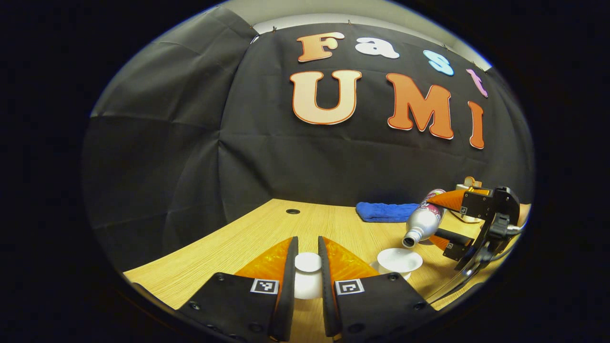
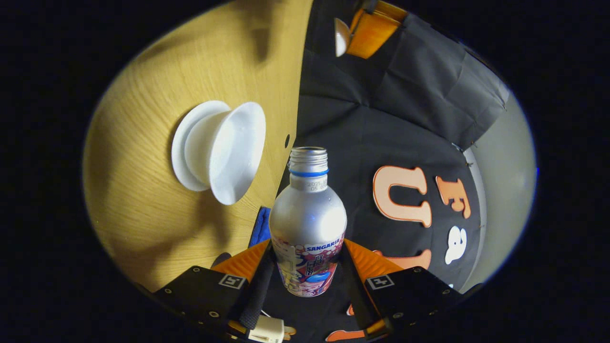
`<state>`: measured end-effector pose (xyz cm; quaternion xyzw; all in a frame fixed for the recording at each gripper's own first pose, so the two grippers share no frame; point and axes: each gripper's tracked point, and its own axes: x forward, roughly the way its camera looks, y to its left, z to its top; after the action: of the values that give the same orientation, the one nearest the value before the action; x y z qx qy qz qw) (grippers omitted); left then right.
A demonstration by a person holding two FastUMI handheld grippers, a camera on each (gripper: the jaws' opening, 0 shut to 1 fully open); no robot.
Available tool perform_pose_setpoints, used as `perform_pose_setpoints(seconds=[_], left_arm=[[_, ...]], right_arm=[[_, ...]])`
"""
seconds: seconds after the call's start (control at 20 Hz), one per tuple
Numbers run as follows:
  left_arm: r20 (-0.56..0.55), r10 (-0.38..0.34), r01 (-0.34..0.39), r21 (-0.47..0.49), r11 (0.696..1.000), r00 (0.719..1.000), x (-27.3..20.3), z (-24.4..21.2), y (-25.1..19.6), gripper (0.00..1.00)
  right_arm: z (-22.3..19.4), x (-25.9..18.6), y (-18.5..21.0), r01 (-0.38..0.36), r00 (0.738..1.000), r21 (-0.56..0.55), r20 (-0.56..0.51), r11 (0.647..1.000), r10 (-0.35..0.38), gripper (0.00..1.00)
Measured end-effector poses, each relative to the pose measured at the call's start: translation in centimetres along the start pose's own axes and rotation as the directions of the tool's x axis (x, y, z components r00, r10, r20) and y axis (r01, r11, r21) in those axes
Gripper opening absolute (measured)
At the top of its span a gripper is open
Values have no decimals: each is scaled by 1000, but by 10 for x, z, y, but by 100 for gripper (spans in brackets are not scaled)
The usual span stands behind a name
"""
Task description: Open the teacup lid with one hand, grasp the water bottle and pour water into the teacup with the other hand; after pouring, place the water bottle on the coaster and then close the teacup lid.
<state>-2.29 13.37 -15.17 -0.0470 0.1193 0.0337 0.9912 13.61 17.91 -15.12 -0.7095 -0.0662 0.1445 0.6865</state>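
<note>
Black cloth walled the booth behind a light wooden tabletop (image 1: 267, 228), which had a small dark round hole (image 1: 293, 211) near its far edge

Landmark for all positions: the white porcelain teacup (image 1: 399, 261), which stood uncovered on a white saucer (image 2: 183, 152) on the tabletop.

1. Left gripper (image 1: 308, 267): in the left gripper view, its two fingers stood close together and clamped the white porcelain teacup lid (image 1: 308, 274) by its knob. The lid was held to the left of the teacup and apart from it; the right gripper view showed it raised well clear of the tabletop.

2. Right gripper (image 2: 307, 269): both fingers pressed the printed lower body of the silver aluminium water bottle (image 2: 307, 224), one on each side. The bottle carried a blue ring below its threaded, uncapped neck.

3. Bottle attitude: in the left gripper view, the bottle (image 1: 423, 220) was tilted steeply, mouth lowest, with the mouth just above the right rim of the teacup. Whether water was flowing could not be told.

4. Blue folded cloth (image 1: 387, 211): it lay flat on the tabletop behind the teacup, near the cloth wall
</note>
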Motion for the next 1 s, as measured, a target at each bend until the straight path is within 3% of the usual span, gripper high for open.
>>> perform_pose_setpoints(seconds=[0.2,0.35,0.5,0.7,1.0], left_arm=[[11,-14,14,-1,1000,1000,2,6,-6,29],[19,-32,32,-5,999,999,4,11,-14,29],[36,-44,44,2,999,998,6,18,-21,27],[57,-69,69,14,998,996,10,32,-38,29],[89,-100,98,27,995,991,18,48,-62,29]], right_arm=[[-9,-2,-17,11,999,241,-38,970,-2,77],[-17,-3,-26,12,999,415,-44,910,7,77],[-29,-2,-31,3,999,590,-40,807,26,77],[-58,0,-45,39,997,741,-69,670,18,77],[-90,2,-42,76,994,906,-100,416,35,77]])
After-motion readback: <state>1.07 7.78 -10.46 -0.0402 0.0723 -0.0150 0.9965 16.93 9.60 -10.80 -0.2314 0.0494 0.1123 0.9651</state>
